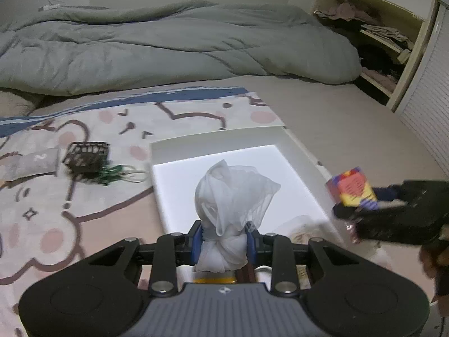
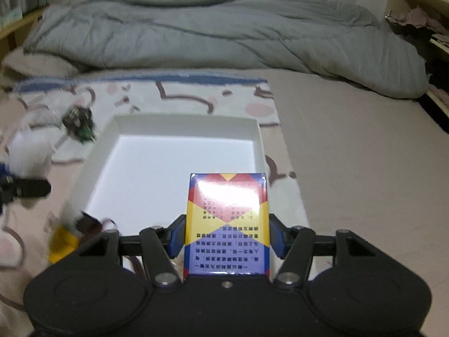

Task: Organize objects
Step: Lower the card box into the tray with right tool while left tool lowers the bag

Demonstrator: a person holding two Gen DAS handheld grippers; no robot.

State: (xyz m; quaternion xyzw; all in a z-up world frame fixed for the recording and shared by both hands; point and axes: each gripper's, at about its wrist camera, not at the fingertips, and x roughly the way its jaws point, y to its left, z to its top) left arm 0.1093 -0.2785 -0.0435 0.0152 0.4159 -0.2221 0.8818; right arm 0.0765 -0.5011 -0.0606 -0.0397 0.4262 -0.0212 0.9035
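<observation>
Over the bed's cartoon mat, left gripper clamps a knotted white bag & right gripper a colourful card box, both poised above the white tray, apparently mid-load; next: lower, release inside.

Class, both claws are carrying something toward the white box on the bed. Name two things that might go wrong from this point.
1. The left claw pinches only the knot of the soft white bag; its loose top may flop or slide free.
2. The right claw with the colourful card box is heading for the same white box, so the two claws may bump above it.
</observation>
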